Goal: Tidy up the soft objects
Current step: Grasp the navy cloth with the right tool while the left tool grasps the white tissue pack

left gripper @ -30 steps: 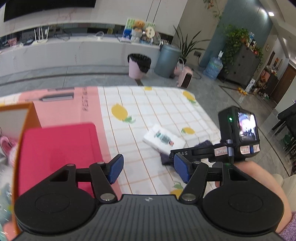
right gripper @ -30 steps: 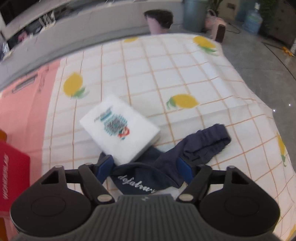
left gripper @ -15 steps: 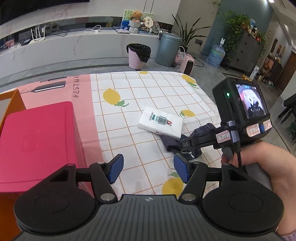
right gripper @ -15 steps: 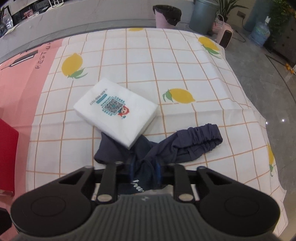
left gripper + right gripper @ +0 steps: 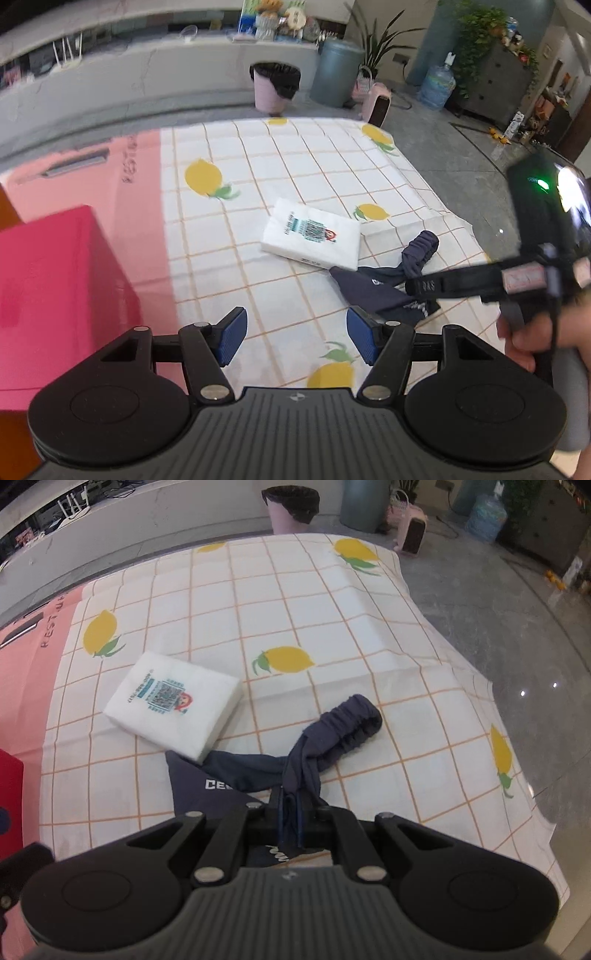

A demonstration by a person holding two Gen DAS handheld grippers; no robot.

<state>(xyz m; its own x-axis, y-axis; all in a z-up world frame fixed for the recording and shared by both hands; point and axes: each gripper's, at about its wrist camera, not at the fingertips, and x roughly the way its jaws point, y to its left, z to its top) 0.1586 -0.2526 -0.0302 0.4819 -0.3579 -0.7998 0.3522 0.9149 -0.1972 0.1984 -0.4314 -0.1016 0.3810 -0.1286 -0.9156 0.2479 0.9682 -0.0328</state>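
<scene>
With my right gripper (image 5: 291, 825) fingers pinching the navy garment (image 5: 295, 760) just beside the tissue pack (image 5: 173, 705) and my left gripper (image 5: 295, 330) fingers spread, lifting it clear comes next.

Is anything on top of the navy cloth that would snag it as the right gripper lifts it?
Yes. The right gripper is shut on the navy cloth, but the white tissue pack seems to rest its near corner on the cloth's flat left part. Lifting may drag or tip the pack. Nothing else visibly lies on the cloth.
</scene>
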